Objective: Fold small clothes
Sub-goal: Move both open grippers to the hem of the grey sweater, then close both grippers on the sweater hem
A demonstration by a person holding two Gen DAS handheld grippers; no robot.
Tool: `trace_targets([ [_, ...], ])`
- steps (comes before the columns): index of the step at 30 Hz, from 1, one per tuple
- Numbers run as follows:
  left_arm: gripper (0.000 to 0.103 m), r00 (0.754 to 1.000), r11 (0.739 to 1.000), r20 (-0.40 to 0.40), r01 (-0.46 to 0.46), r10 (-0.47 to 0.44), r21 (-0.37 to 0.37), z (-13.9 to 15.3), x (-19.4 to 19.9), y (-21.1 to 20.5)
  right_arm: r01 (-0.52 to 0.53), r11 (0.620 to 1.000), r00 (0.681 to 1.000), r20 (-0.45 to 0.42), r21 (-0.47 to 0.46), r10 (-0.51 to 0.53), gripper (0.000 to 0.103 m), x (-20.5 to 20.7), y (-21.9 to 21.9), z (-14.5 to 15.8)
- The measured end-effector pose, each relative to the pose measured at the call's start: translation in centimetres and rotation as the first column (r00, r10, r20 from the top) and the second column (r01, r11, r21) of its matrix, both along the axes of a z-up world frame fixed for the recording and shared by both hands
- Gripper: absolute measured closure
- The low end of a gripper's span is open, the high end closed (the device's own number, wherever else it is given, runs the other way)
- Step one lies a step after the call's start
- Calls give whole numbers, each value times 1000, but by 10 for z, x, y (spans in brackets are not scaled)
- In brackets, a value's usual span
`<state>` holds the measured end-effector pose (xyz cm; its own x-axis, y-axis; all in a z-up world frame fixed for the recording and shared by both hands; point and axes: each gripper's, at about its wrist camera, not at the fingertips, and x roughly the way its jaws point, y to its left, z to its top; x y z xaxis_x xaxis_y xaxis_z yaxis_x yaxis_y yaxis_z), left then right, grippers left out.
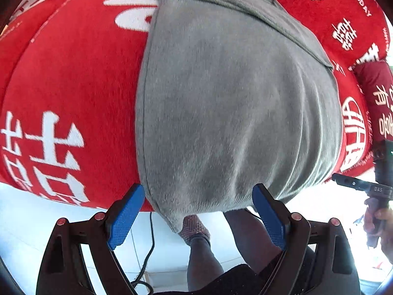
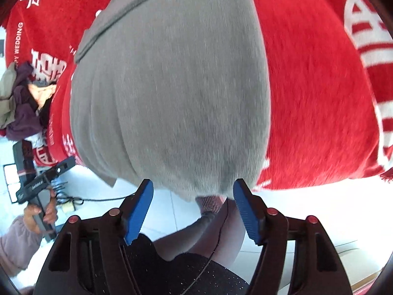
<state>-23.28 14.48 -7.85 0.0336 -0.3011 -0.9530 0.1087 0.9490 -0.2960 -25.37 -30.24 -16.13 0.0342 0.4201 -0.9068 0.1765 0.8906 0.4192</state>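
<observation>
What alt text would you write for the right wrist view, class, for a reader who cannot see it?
A folded grey garment lies on a red cloth with white characters, its near edge overhanging the table. The right gripper is open just below that edge. At far left, a hand holds the other gripper near a pile of clothes.

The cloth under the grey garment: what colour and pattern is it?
Red cloth with white printed characters and lettering, clearest in the left wrist view beside the grey garment.

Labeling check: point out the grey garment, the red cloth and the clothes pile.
grey garment [image 1: 233, 113], left wrist view, middle of its flat panel.
red cloth [image 1: 73, 78], left wrist view, plain red area left of the garment.
clothes pile [image 2: 19, 105], right wrist view, purple piece at the left edge.
</observation>
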Motion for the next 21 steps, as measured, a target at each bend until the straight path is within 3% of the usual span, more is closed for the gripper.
trace_targets([
  [10,13,996,995,-50,75,-78,-69,-32,-3,-1,-82,996,996,-21,31,83,32,-19,-2,-48],
  [16,13,994,992,-49,93,-97,-81,-33,0,-8,-117,993,993,-32,-26,116,32,-35,-18,-46],
  [21,13,993,984,-54,98,-107,-147,-29,2,-17,-92,993,994,57,70,88,32,-25,-28,-35],
])
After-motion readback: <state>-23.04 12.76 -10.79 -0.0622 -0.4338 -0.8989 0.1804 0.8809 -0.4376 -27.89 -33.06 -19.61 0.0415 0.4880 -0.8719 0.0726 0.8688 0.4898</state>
